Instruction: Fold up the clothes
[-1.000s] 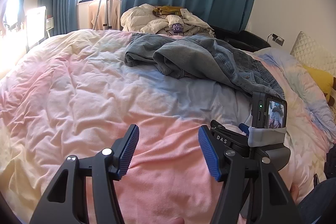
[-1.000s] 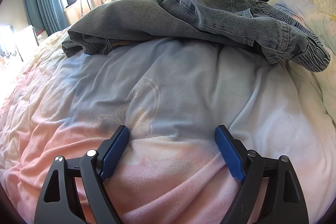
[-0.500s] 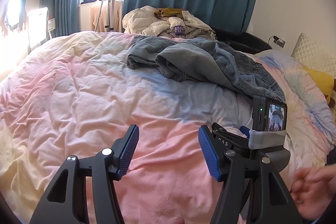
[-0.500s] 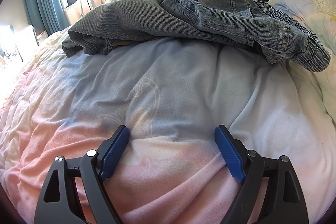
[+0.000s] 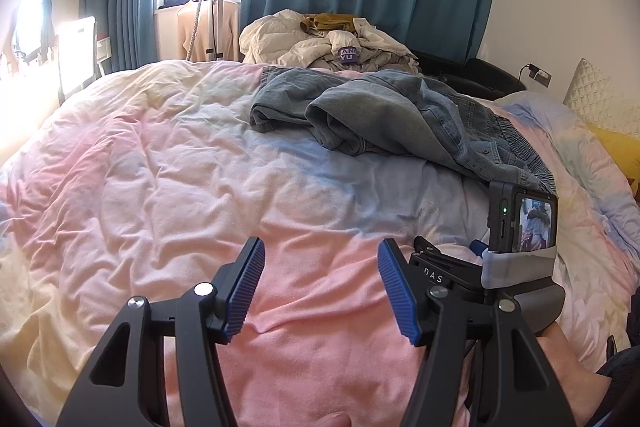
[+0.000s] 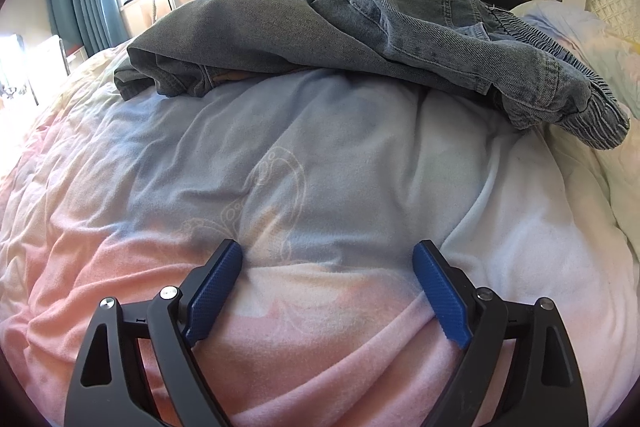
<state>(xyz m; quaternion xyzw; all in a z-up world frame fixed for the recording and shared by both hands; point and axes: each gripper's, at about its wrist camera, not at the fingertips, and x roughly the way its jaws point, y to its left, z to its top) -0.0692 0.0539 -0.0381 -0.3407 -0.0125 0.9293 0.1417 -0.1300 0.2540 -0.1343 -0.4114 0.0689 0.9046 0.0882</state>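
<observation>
Crumpled blue-grey denim jeans [image 6: 360, 27] lie across the far part of the pastel pink-and-blue duvet [image 5: 160, 187]. Left gripper [image 5: 320, 291] and right gripper [image 6: 328, 291] both gape wide, holding nothing, well short of the denim.

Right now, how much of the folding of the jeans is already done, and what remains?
Nothing looks done yet: the jeans lie crumpled in a heap on the bedcover. Nothing is in hand either: the left gripper and the right gripper are both open and empty, short of the denim. All is left: grasp the jeans, spread them flat, fold them. The clothes pile behind is also unfolded.
</observation>
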